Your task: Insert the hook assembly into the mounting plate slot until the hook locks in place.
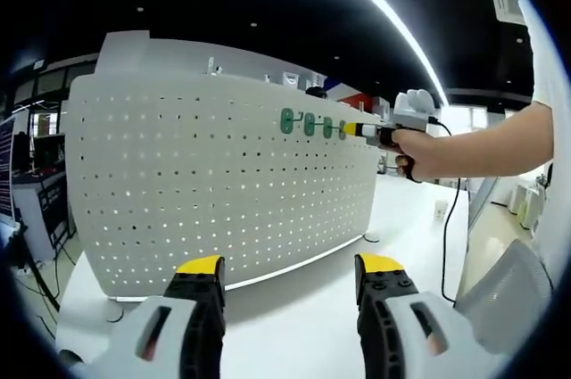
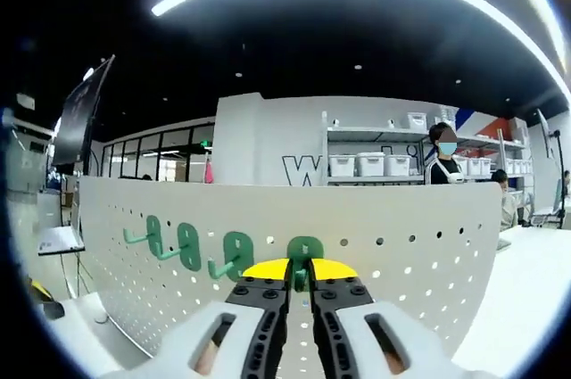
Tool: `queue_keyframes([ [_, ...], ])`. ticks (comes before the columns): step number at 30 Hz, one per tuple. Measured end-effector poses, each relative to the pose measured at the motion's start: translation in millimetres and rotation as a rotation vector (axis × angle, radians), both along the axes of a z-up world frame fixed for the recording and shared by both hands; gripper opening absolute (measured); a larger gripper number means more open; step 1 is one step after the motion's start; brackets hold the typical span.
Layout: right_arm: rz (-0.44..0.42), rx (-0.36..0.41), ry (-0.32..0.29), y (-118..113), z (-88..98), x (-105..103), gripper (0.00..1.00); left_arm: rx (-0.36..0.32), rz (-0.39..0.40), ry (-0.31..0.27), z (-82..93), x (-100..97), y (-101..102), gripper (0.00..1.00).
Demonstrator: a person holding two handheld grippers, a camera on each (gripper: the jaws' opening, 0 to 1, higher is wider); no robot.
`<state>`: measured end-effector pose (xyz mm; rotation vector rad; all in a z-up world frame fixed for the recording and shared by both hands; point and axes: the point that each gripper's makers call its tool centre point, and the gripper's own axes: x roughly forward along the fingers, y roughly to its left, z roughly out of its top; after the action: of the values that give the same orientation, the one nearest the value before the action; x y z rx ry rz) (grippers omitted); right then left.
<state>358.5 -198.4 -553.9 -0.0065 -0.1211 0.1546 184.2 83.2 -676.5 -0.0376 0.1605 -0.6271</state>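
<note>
Right gripper [image 2: 300,277]: my jaws clamped on a green hook [image 2: 305,254] at the pegboard [image 2: 428,245] | left gripper [image 1: 290,276]: jaws apart, idle over worktop [image 1: 339,299] | push squarely; seat beside hooks [image 2: 187,245]

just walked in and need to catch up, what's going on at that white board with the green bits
A person is fitting green plastic hooks onto a white perforated pegboard standing on a white table. The right gripper is shut on the fourth green hook and holds it against the board near its top edge. Three more green hooks already sit in a row to its left. The left gripper hangs back from the board, fingers open and holding nothing.
</note>
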Motion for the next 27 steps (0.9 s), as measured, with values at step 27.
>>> queue_keyframes([
  [27, 0.186, -0.005, 0.039, 10.2, -23.7, -27.0, 0.49, 0.007, -0.014, -0.015, 5.6, -0.1, -3.6, 0.64],
])
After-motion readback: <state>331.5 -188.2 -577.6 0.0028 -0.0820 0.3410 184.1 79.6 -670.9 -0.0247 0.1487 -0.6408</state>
